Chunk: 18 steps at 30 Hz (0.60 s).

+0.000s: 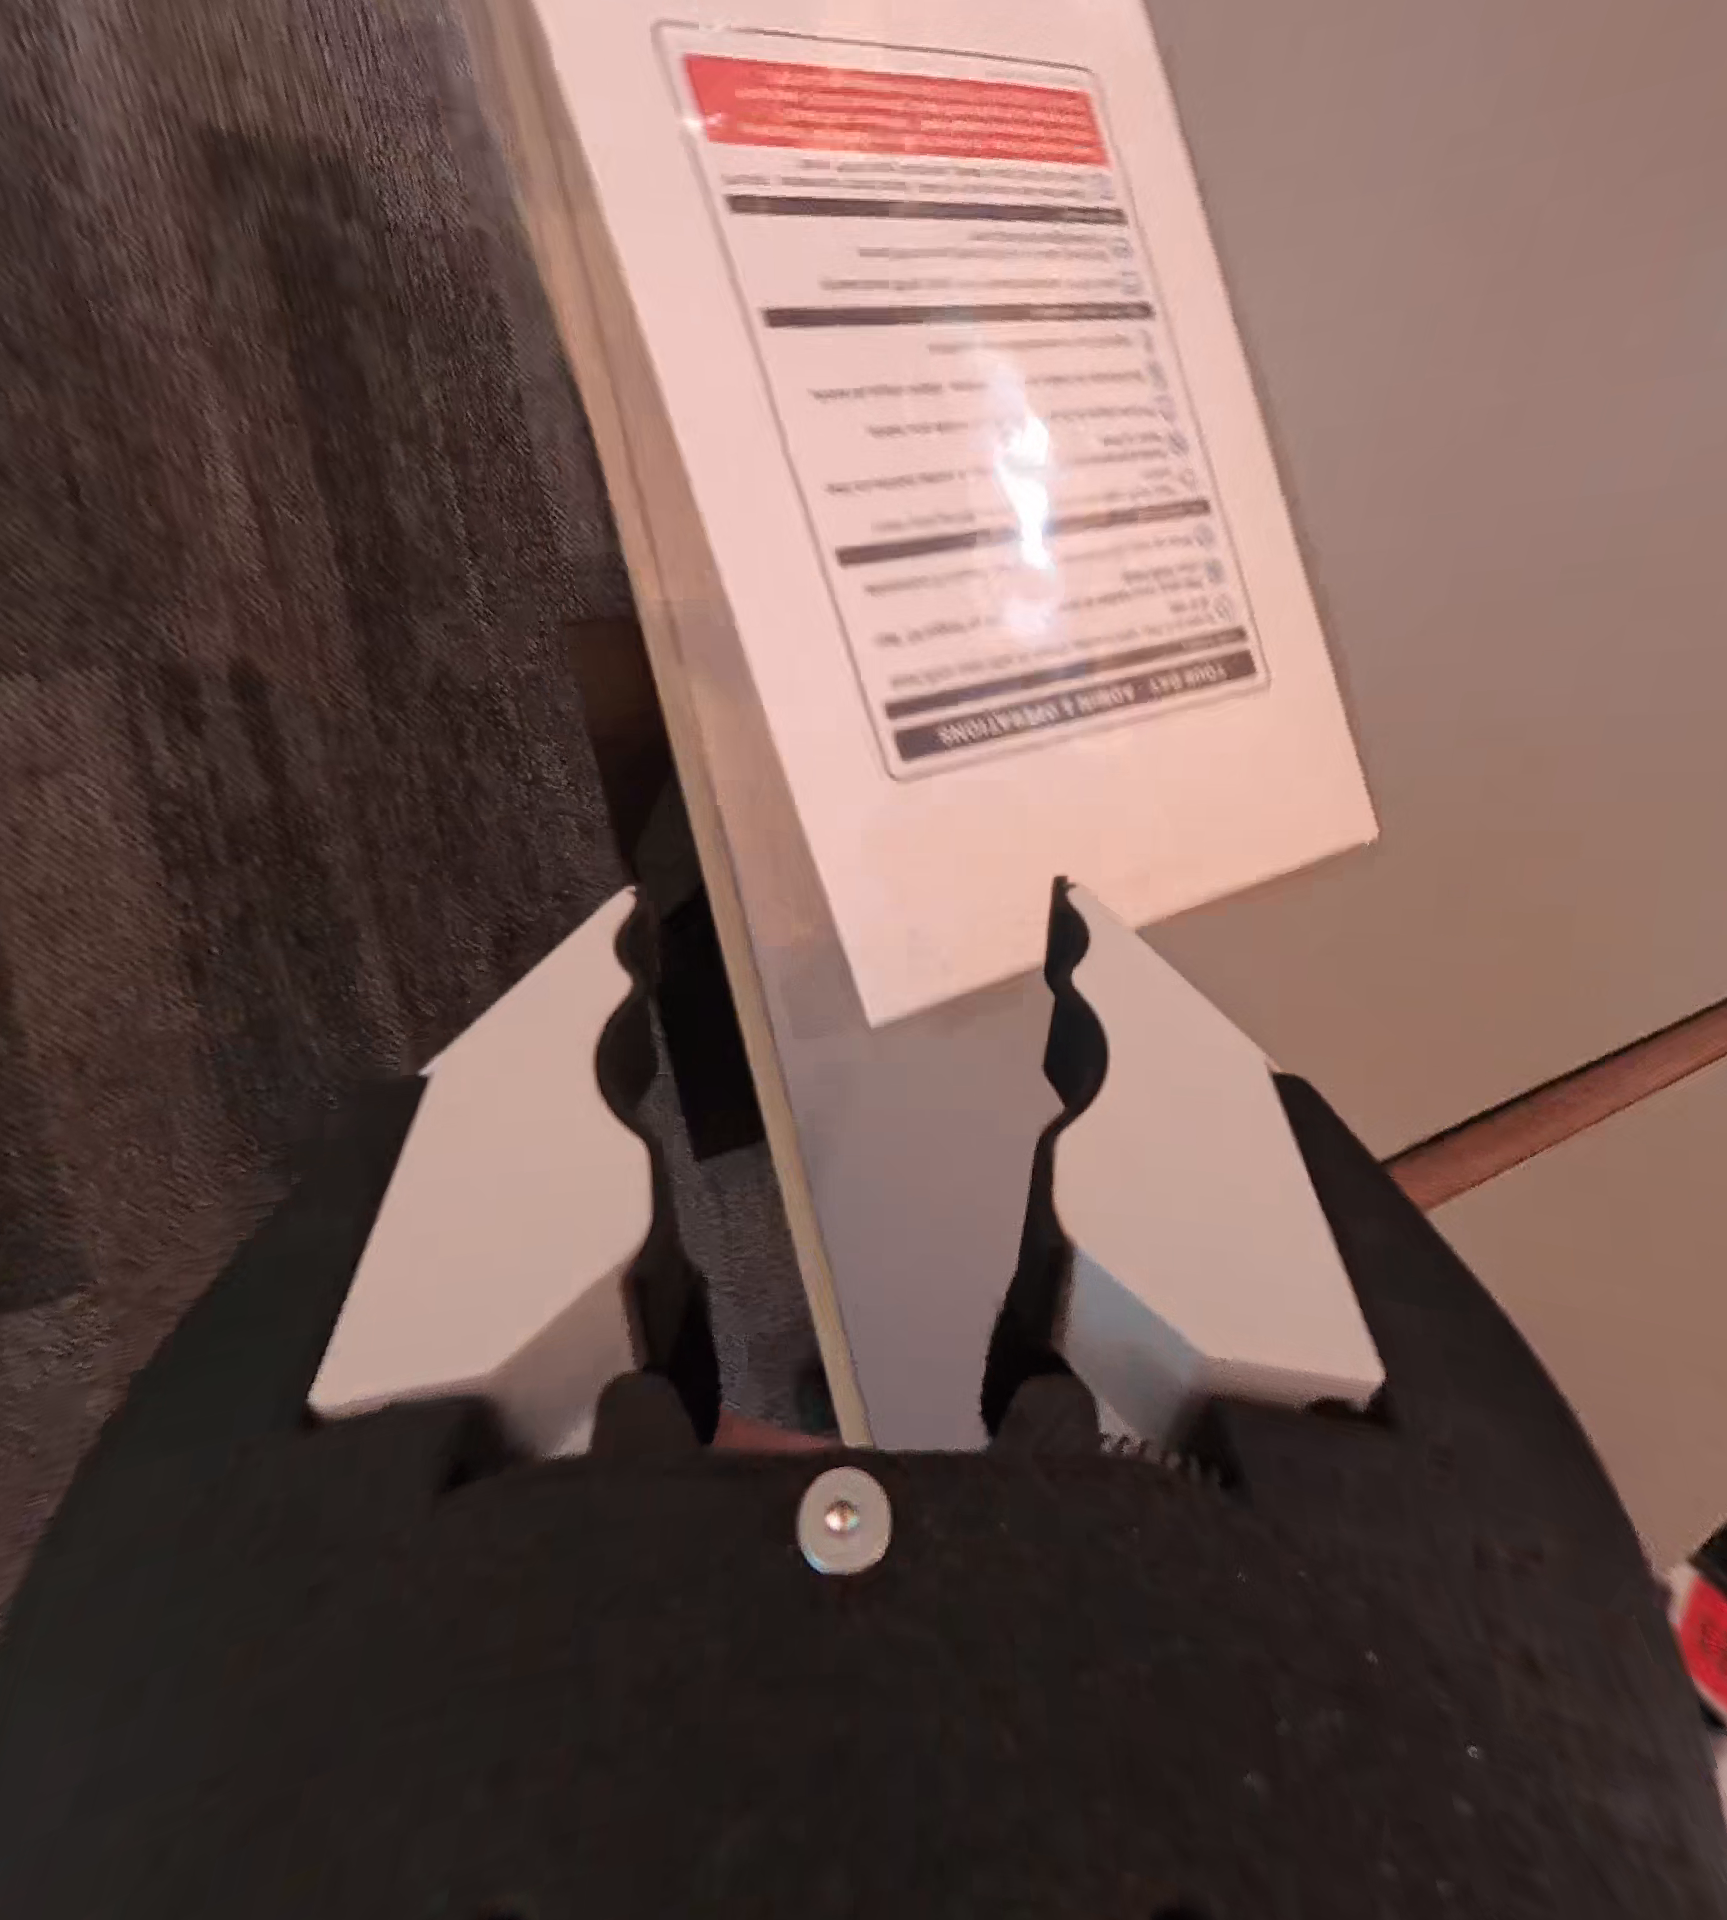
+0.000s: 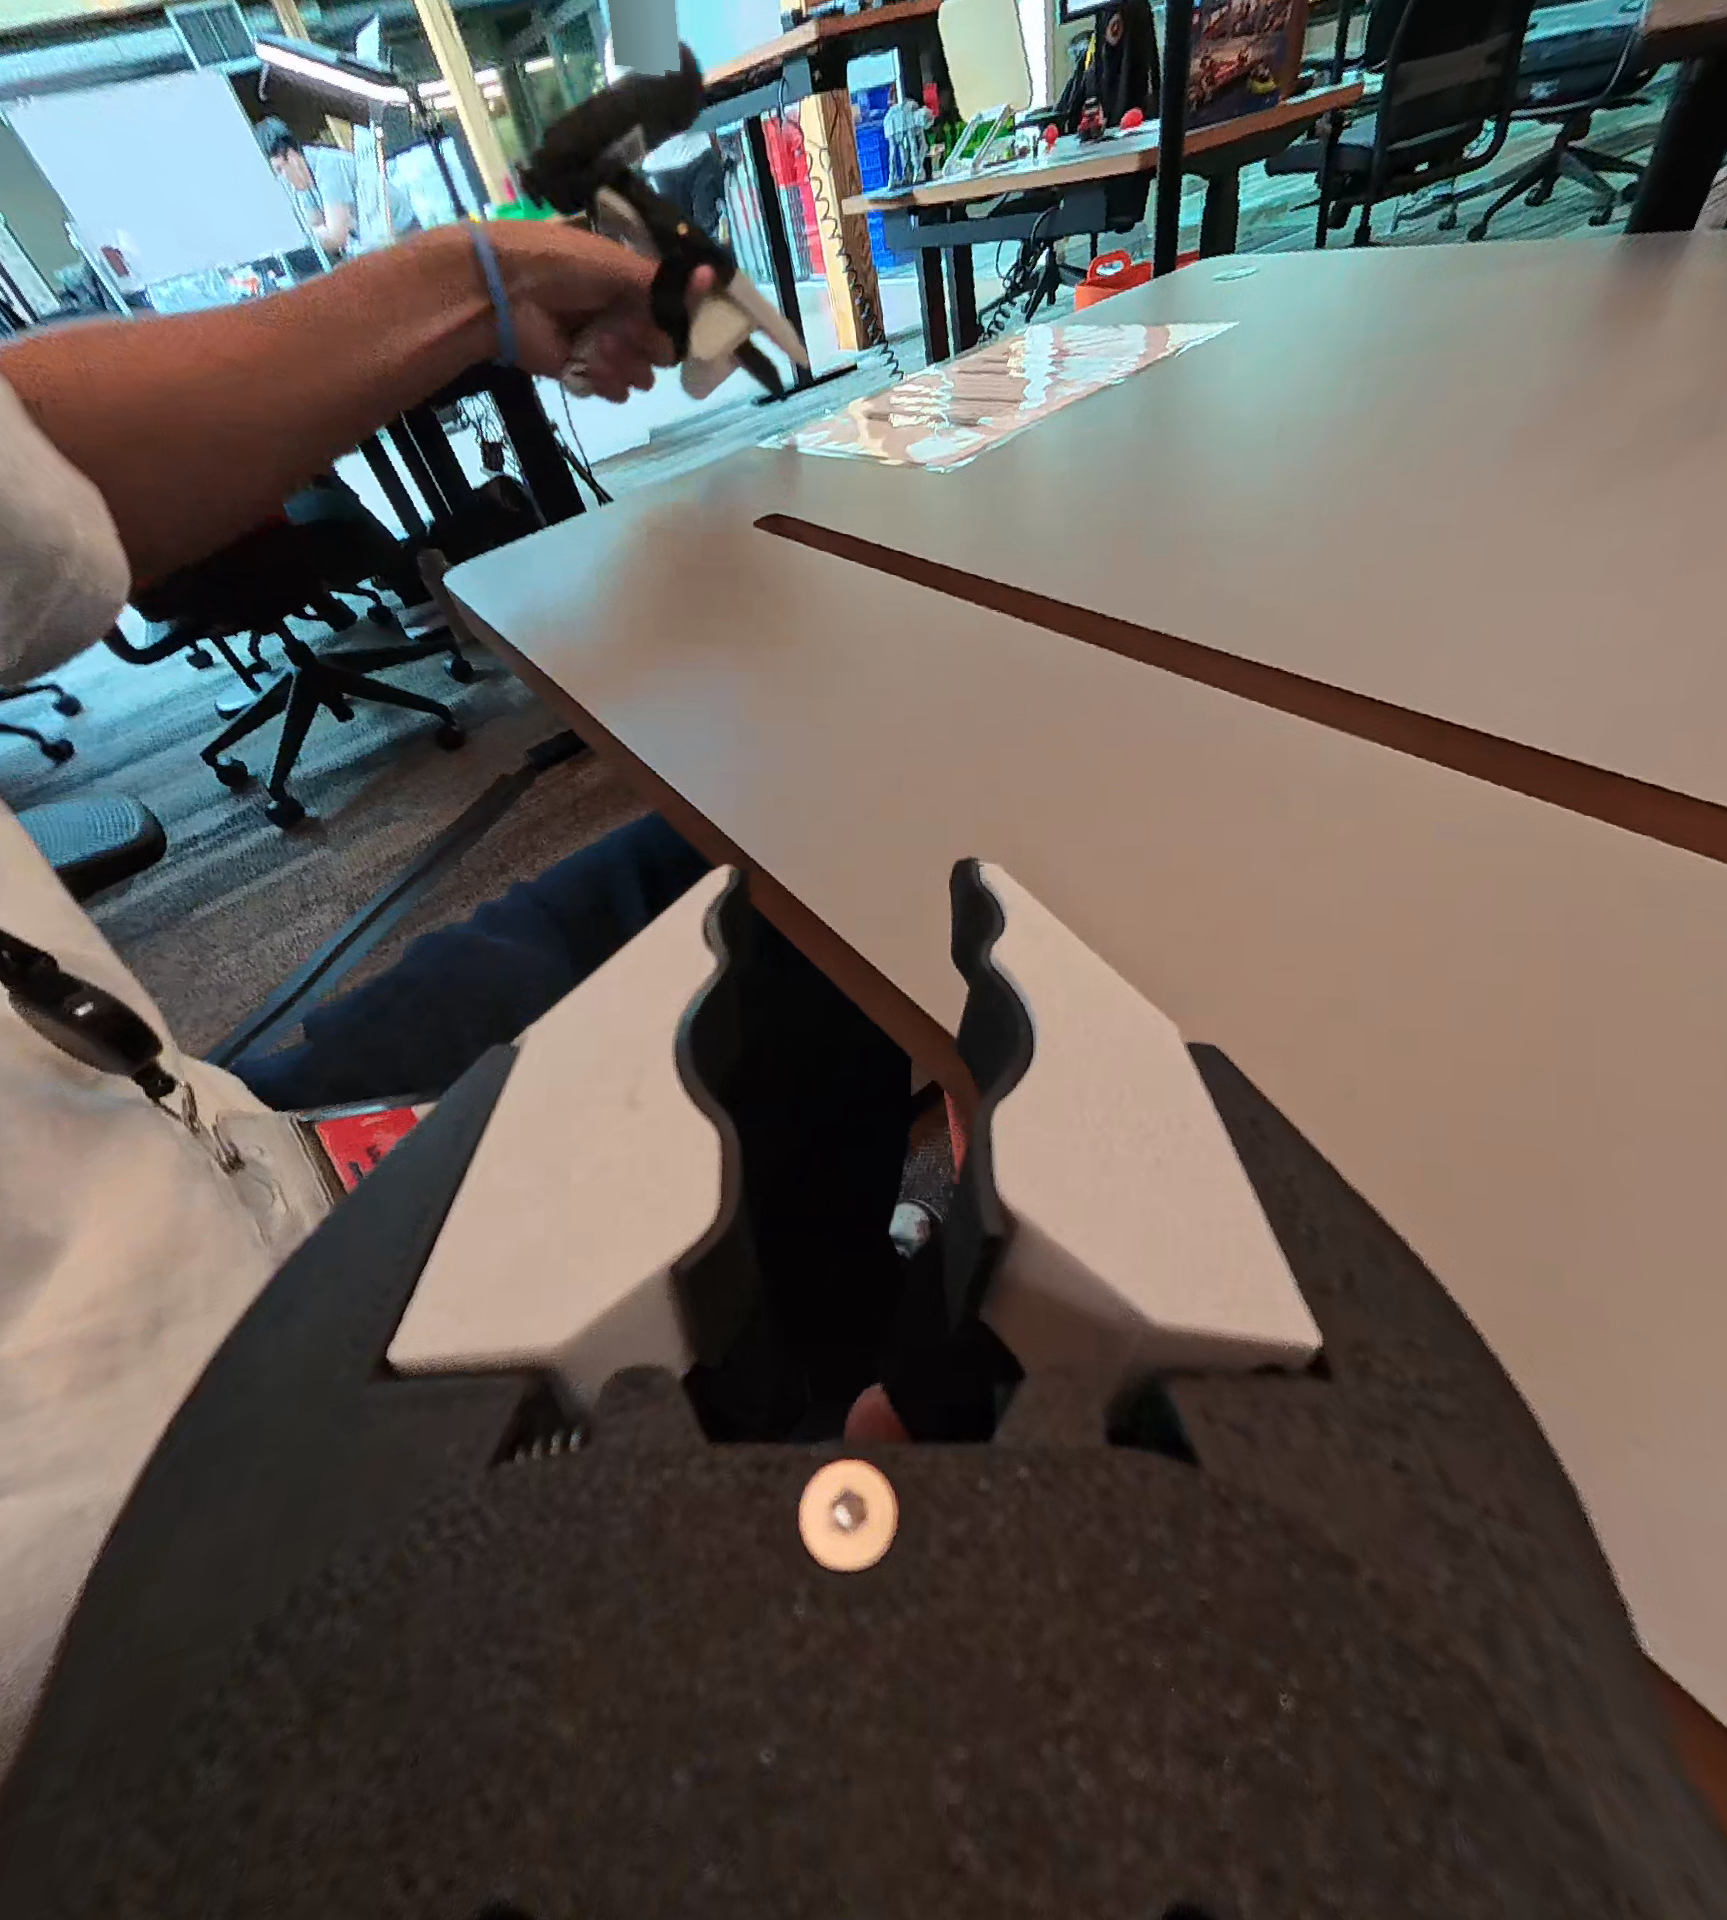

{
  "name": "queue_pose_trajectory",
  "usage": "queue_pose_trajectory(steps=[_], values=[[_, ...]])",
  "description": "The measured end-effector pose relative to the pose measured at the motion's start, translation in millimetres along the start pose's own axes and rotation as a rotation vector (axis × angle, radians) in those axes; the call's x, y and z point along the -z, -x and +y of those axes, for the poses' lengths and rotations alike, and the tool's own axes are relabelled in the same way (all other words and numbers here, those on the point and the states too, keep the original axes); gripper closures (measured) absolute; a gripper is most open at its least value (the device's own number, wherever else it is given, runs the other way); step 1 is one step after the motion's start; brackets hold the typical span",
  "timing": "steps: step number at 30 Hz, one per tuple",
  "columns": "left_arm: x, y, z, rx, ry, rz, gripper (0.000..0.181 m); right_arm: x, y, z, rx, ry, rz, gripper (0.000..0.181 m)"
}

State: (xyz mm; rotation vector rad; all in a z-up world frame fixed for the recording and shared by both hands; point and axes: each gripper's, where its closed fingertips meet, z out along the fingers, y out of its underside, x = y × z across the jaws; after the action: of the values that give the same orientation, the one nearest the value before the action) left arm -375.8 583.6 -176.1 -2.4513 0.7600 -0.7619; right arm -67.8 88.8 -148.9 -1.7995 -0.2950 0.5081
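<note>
Hanging wide open over the table (image 1: 1565, 520) edge, the left gripper (image 1: 843, 904) holds nothing, near a shiny sheet (image 1: 973, 416). The right gripper (image 2: 843, 883) is wide open too, at the table's near edge.

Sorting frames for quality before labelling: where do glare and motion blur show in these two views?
Left wrist view: a white glare streak on the laminated printed sheet, and the dark grey carpet is smeared. Right wrist view: the glossy sheet on the pale grey tabletop shines, the far left tool is blurred, and straight edges bend.
</note>
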Motion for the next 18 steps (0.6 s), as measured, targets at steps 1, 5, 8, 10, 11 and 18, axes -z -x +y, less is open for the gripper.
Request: queue_pose_trajectory(steps=[1,5,8,10,11,18], values=[[-7,5,-2,0.034,0.018,0.037,0.106,-1,1,2,0.006,0.012,-0.001,0.141],[-27,15,7,0.128,0.089,0.155,0.107,-6,3,8,0.005,0.041,-0.016,0.141],[-32,17,19,0.103,0.098,0.21,0.132,-8,5,11,-0.006,0.053,-0.032,0.141],[-29,13,22,0.142,0.074,0.289,0.141,-9,6,12,-0.015,0.059,-0.043,0.141],[-27,13,25,0.155,0.069,0.315,0.142,-10,7,13,-0.019,0.066,-0.048,0.141],[6,10,53,0.255,0.072,0.53,0.172,-12,16,17,-0.006,0.096,-0.08,0.141]])
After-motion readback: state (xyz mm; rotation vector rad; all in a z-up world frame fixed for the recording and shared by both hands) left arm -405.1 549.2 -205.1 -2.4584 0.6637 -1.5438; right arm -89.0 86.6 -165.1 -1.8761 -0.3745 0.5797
